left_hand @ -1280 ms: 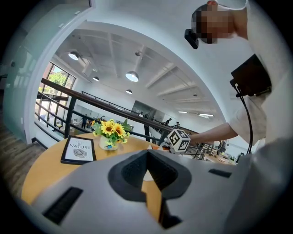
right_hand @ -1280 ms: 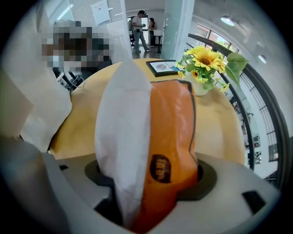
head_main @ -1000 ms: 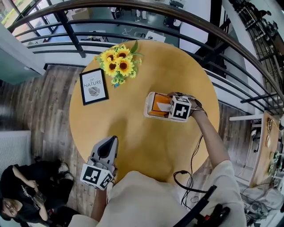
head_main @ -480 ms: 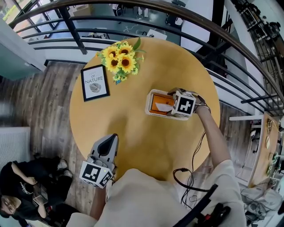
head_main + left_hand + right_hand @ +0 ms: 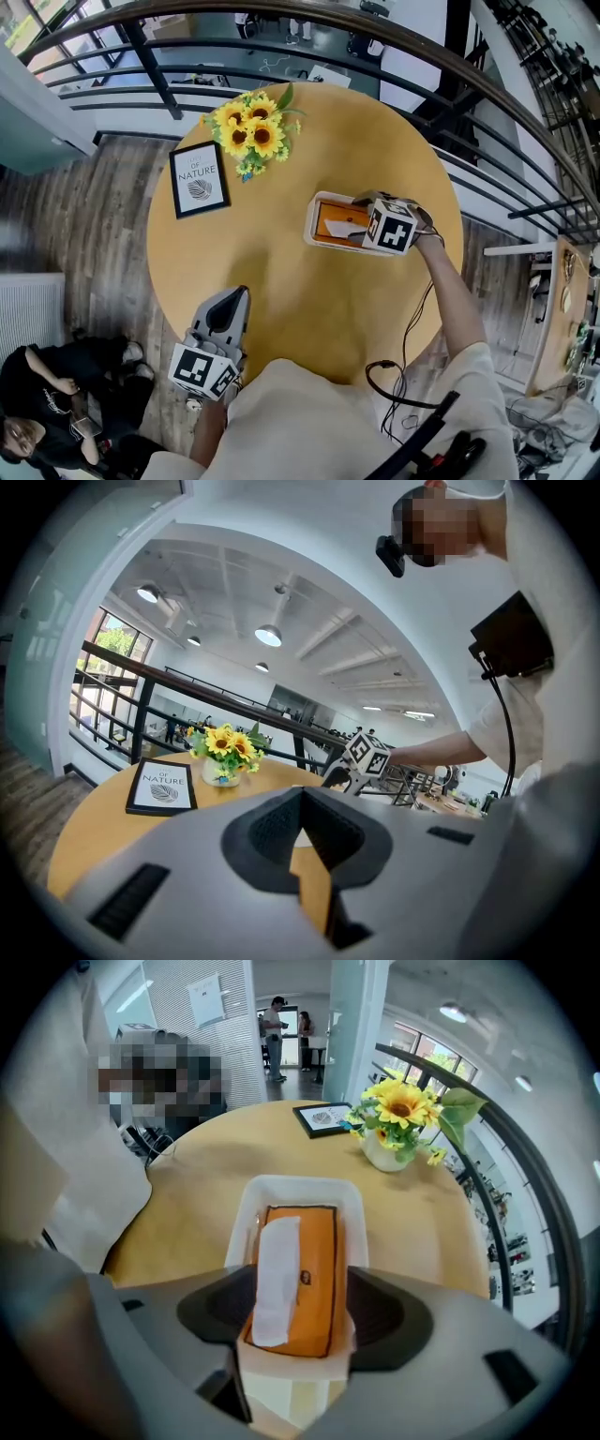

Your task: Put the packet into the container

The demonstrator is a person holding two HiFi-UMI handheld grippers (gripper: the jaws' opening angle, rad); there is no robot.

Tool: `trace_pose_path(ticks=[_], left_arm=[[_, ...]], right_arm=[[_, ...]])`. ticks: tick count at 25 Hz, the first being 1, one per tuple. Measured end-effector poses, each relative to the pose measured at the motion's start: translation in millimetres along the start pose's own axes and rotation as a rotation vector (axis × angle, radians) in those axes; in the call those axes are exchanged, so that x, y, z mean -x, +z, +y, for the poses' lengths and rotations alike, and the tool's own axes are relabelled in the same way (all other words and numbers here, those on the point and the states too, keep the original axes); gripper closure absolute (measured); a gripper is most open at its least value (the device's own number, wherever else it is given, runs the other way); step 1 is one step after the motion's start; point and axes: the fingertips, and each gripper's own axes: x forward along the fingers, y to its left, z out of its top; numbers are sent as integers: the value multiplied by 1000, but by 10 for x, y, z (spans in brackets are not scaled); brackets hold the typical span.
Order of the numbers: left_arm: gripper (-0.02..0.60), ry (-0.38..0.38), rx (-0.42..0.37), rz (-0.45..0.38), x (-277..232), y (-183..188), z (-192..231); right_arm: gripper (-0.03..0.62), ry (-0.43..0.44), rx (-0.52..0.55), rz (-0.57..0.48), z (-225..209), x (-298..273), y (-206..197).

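Note:
An orange packet [image 5: 337, 223] with a white strip lies flat inside the white container [image 5: 313, 212] on the round yellow table [image 5: 281, 272]. My right gripper [image 5: 367, 225] hovers at the container's right end. In the right gripper view its jaws stand wide on either side of the near end of the packet [image 5: 298, 1269] and the container [image 5: 300, 1187]; they are closing, and the pads do not press on either. My left gripper [image 5: 234, 302] rests at the table's near left edge, far from the container, with its jaws together and nothing between them [image 5: 300, 797].
A vase of sunflowers [image 5: 249, 131] and a framed "NATURE" picture [image 5: 198, 181] stand at the table's far left. A curved dark railing [image 5: 394, 66] runs behind the table. A person in black [image 5: 47, 403] sits on the floor at lower left. A black cable [image 5: 398, 380] hangs by my right arm.
My right gripper has drawn back slightly to the right, so more of the packet shows in the container. The packet, the container and my left gripper have stayed put.

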Motion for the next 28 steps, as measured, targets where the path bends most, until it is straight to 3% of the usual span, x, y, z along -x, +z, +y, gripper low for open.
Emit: trace_pose_path(ticks=[5,6,7,10,13,16,24,28], left_arm=[[577,-2,-2,3,14,-3,-31],[577,-1,-5,5,13,-4,-41],[577,-3,-10,8,9,-4,-58],[577,-16,-26,16,9,-1,-125],[576,-16,-30,23,34,-2,-151],[577,-11,-37,24,40,11,-155],[577,-26,-74,26,8,67,-220],[577,-40,-90,35,3,84,-306]], right_arm=[[366,-103,-82,-151,-217,294,172],[401,-122,-95,-177,-241,316,191],[477,-144,-107,-202,-250,315,200],[588,-202,-130,-226,-208,217,156],[588,-223,-132,-230,-135,99,126],[588,-249,-199,-308,-170,111,187],[588,-472,-635,-608,-458,494,85],[588,-453,-823,-769,-371,622,-10]])
